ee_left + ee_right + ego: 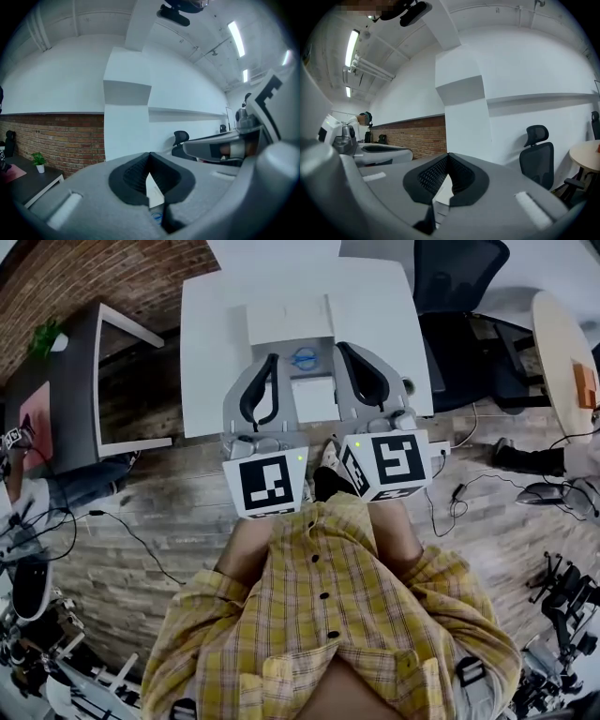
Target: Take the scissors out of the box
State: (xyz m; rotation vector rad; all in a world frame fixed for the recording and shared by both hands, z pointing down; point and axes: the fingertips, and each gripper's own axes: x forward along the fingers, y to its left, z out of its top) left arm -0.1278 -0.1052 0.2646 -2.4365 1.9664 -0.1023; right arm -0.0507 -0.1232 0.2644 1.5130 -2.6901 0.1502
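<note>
A floor of pale wood planks [187, 521] runs underfoot, with black cables [458, 491] trailing across it; a white worktop [211, 362] stands in the middle; to its left sits a dark desk [75, 362] with a white frame, bearing a small potted plant [45, 336]; a red brick wall [84, 273] runs behind that desk; a black office chair [459, 282] stands by the worktop's far right corner, and a pale round table [561, 343] further right; the brick reaches only part way up, with plain white wall above; a square white column [126, 122] rises to a white ceiling lit by long strip lights [236, 37].
</note>
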